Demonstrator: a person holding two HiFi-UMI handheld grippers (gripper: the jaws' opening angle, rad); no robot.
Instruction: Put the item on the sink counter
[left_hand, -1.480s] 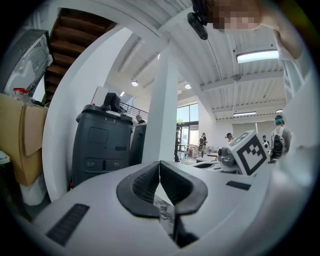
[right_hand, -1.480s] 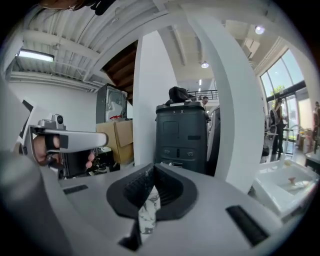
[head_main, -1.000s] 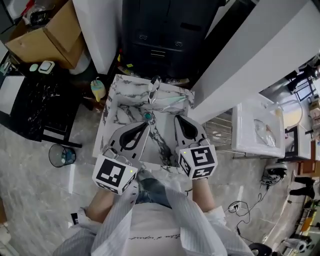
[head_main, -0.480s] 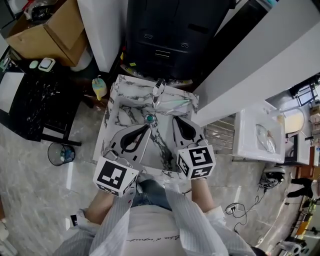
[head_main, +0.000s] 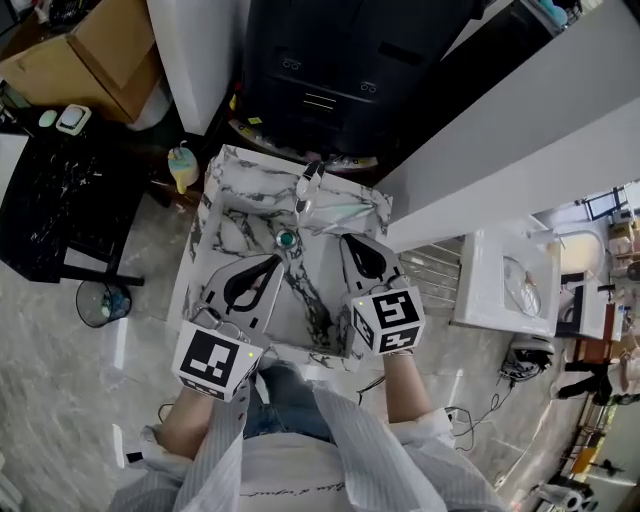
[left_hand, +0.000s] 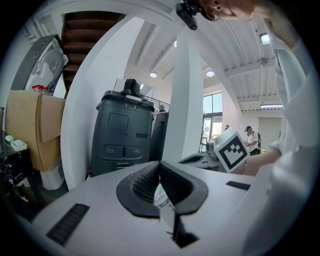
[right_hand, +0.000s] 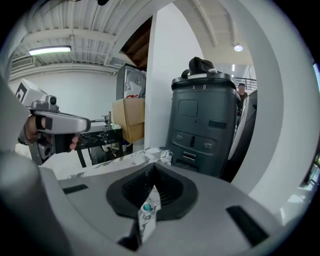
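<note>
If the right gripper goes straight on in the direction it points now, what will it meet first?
Most likely the marble sink, at its inner back wall just right of the faucet. The right gripper tilts downward toward it; depth is unclear.

faucet (head_main: 308, 183) behind sink (head_main: 235, 222) | drain (head_main: 287, 239) in sink | bin (head_main: 97, 302) left of sink

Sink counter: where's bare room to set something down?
Bare on the sink counter: the back ledge left of the faucet, and the left rim. Crowded: the basin, with left gripper and right gripper over it beside the drain.
</note>
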